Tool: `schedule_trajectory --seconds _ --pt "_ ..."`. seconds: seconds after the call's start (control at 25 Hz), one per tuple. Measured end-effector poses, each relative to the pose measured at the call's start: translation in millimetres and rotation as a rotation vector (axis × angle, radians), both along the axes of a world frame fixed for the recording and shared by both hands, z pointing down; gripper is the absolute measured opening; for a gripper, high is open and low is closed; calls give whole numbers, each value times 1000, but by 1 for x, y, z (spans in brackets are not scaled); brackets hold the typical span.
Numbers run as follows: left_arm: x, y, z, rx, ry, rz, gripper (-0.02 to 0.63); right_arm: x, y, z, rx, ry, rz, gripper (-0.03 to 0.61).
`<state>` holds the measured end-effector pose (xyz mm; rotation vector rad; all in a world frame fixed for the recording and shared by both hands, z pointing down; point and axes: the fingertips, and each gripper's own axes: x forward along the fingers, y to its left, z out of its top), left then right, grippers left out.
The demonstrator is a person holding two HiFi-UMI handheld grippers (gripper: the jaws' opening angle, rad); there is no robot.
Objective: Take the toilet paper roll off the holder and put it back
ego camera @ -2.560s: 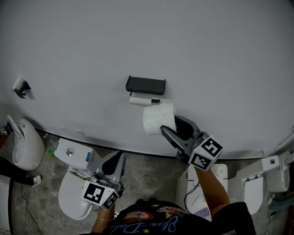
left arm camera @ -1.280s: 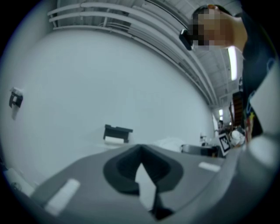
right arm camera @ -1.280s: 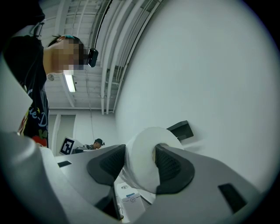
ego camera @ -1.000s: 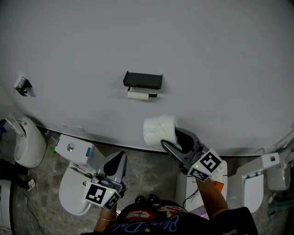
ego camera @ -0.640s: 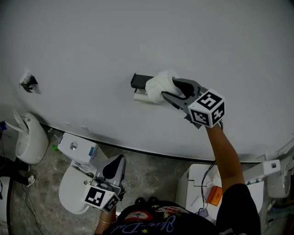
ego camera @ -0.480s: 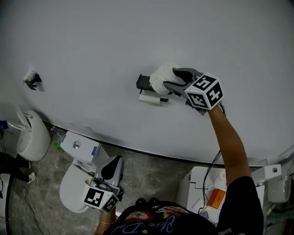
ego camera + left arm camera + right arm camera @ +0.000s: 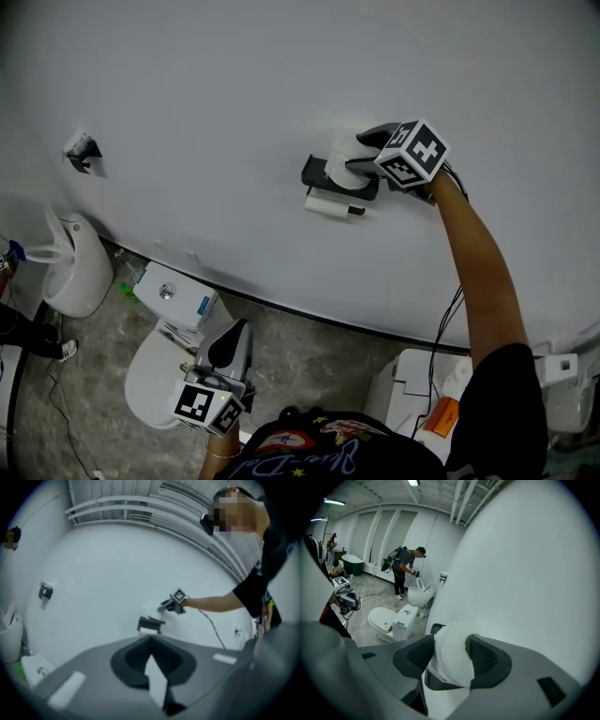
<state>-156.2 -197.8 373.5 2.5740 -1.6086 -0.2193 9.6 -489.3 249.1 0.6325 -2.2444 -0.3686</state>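
- I see the toilet paper roll (image 7: 339, 159) — white, squashed at its sides — at the holder's top edge.
- The holder (image 7: 317, 176) is black and mounted on the wall.

Place: sanitary-ware hall, judged likely.
Shown by: toilets (image 7: 150, 375) ranged along wall (image 7: 234, 75); bathtub (image 7: 349, 560); ceiling pipes (image 7: 464, 498) left exposed.

Left gripper (image 7: 150, 640), grey jaws together at the tips with nothing between them, sits just below a black wall-mounted holder (image 7: 150, 624) on a curved white wall (image 7: 103, 569). Just up and right of the holder, a person in a black T-shirt (image 7: 262, 573) reaches out a bare arm (image 7: 211, 603) with the right gripper (image 7: 165, 605). Well left of the holder is a small dark wall fitting (image 7: 45, 591); below and left of the holder, a white toilet cistern (image 7: 40, 667).
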Motion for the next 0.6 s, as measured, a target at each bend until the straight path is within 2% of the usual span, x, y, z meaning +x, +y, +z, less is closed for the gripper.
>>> schedule_trajectory --seconds 0.2,0.32,0.48,0.52,0.6 --pt "-1 -3 0 -4 1 5 -2 -1 2 0 10 82 -26 225" --pt "2 -5 1 -3 -1 17 -2 -3 2 -9 24 62 -28 225" --pt "6 -5 -1 -2 -6 35 -2 -2 8 -36 70 -89 -15 224" --pt "6 -5 -2 -5 -10 37 -2 1 12 -44 95 -152 -9 224" --pt "5 -7 -1 -7 -14 41 -2 9 26 -58 135 -339 6 224"
